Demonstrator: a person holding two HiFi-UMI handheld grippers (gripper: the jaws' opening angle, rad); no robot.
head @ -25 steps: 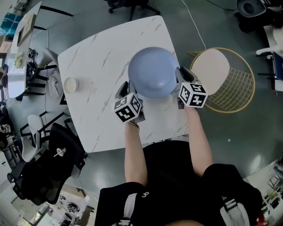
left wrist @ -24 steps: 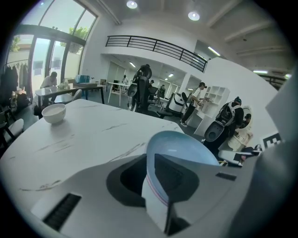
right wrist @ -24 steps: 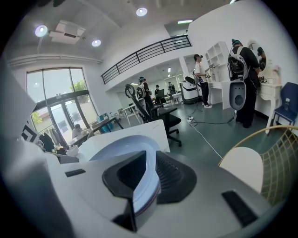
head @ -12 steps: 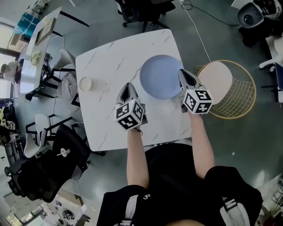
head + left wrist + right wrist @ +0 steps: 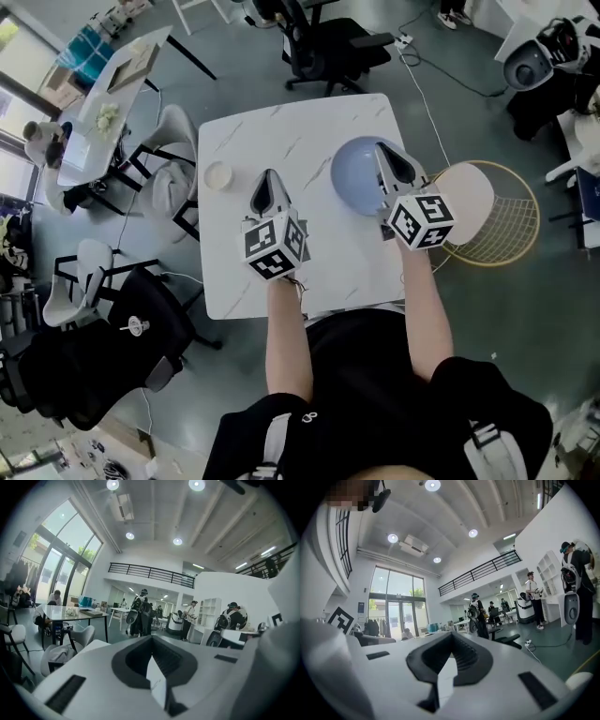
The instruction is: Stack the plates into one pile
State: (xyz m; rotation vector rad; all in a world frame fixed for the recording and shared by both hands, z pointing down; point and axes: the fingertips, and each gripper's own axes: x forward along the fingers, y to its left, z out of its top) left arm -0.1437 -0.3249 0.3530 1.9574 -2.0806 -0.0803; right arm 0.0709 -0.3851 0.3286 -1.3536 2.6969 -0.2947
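Over by the right edge of the white marble-look square table [image 5: 281, 150], the round pale blue plate [image 5: 356, 173] sits flat, partly hidden behind the right gripper [image 5: 386, 159]. That gripper's clamped tight on nothing. Same deal for the left gripper [image 5: 268, 183], and both hang above the tabletop.

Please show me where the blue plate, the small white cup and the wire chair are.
blue plate [image 5: 354, 174]: head view, its bare left part.
small white cup [image 5: 218, 176]: head view, its top.
wire chair [image 5: 473, 190]: head view, its round seat.
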